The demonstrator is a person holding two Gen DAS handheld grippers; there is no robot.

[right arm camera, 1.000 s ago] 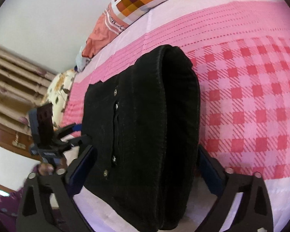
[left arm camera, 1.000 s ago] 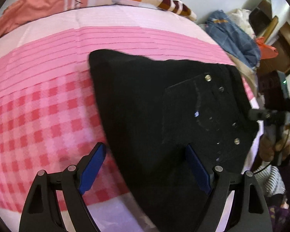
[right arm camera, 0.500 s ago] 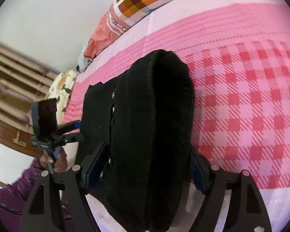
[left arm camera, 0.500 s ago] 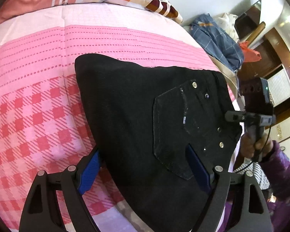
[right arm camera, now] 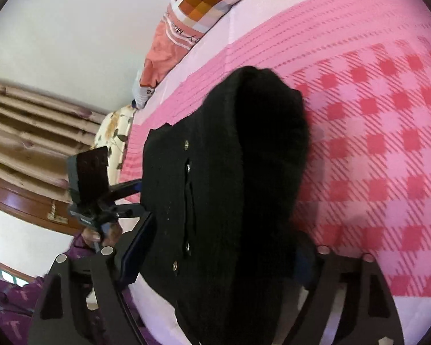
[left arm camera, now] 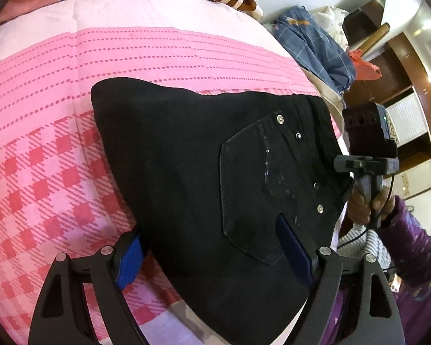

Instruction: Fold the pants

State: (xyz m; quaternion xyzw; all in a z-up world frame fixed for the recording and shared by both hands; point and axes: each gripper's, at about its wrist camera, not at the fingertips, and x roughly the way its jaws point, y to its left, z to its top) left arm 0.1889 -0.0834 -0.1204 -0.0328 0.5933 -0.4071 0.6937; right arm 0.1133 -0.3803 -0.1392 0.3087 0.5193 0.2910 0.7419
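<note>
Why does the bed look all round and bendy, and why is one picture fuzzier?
Both views use fisheye lenses, so the bed bulges. Left wrist view: sharp, pants pocket stitching clear. Right wrist view: smeared curtain, pants fold a featureless black.

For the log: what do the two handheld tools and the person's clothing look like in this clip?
Both the left tool and the right tool have black skeletal finger frames with silver rivets and blue ribbed pads. Each carries a dark boxy block above its grip, and a black cable trails from the right one. The sleeves are purple and patterned.
</note>
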